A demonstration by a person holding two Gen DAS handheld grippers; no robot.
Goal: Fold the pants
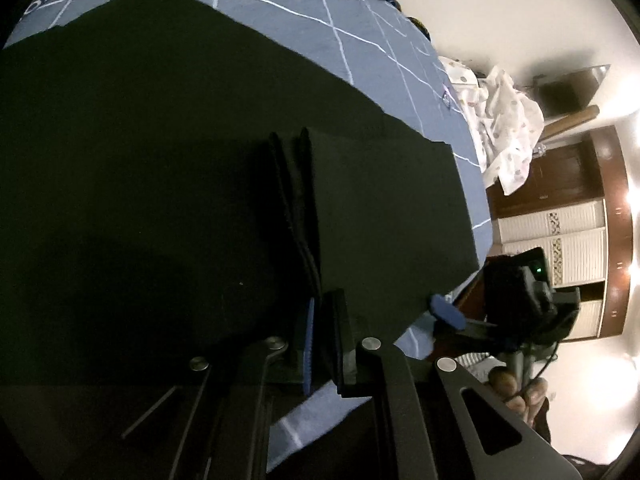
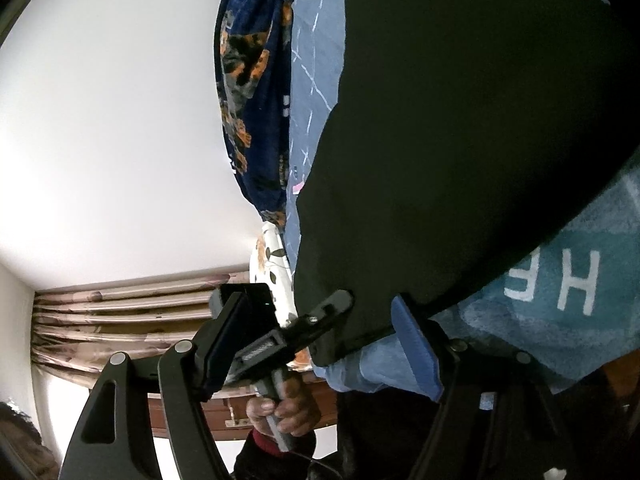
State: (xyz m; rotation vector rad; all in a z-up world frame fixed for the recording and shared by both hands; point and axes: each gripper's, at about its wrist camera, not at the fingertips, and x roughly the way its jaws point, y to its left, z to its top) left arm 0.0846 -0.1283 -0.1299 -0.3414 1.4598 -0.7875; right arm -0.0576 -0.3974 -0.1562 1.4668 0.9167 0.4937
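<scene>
Black pants (image 1: 160, 160) lie spread over a blue bed sheet (image 1: 320, 20) with white lines. My left gripper (image 1: 322, 344) is shut on a pinched fold of the pants' near edge; the fold (image 1: 304, 200) rises between its blue-padded fingers. In the right wrist view the pants (image 2: 460, 140) hang as a dark sheet, and the left gripper (image 2: 320, 316) shows clamped on their lower edge. My right gripper (image 2: 304, 360) stands open at the pants' corner, with its blue pad (image 2: 416, 348) under the cloth edge. The right gripper also shows in the left wrist view (image 1: 448, 312).
A dark blue floral blanket (image 2: 252, 80) lies at the bed's far end. White spotted cloth (image 1: 504, 128) is heaped past the bed edge. A wooden wardrobe (image 1: 580, 200) and curtains (image 2: 120, 320) stand behind. A blue towel with white letters (image 2: 560, 280) lies under the pants.
</scene>
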